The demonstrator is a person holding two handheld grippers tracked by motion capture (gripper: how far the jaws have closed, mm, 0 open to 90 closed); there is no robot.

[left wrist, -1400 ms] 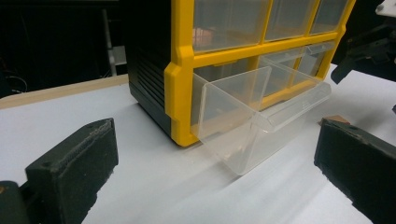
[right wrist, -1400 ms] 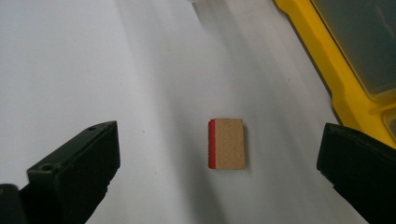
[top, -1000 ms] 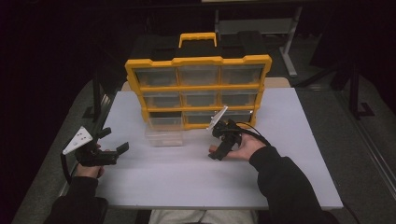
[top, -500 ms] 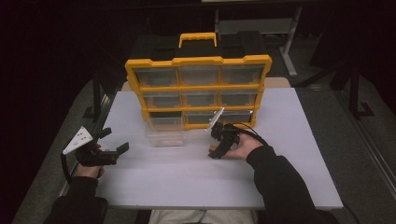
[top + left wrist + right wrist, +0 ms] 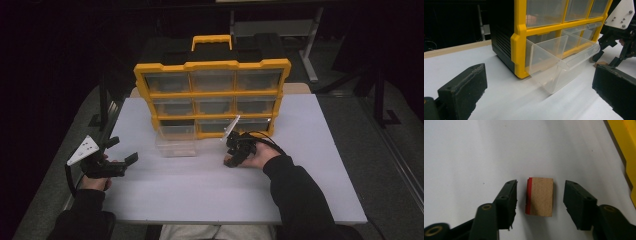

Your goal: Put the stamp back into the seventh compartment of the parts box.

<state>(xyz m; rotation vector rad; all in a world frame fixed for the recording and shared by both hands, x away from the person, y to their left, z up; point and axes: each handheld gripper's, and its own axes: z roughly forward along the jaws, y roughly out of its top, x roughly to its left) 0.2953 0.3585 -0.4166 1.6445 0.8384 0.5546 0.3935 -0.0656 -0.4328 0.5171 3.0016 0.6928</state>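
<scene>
The right gripper (image 5: 540,195) pointed down at the white table (image 5: 310,200), and a small wooden block (image 5: 540,196) with one red edge lay flat on the table between its jaws. The jaws had just been closing around the block, yet a narrow gap remained on each side, so neither pad pressed on it and the block was not yet gripped. The left gripper (image 5: 120,152) rested low over the table's near left part with its jaws spread wide and nothing between them. Ahead of the left gripper, a clear drawer (image 5: 559,62) stood pulled out of the bottom row of the yellow organizer (image 5: 212,95), its open top facing up and no contents discernible. The right gripper (image 5: 616,47) stood just beyond that drawer in the left gripper view. By this judgement the drawer had been opened and the block reached; closing on the block, lifting it and placing it in the drawer remained.
</scene>
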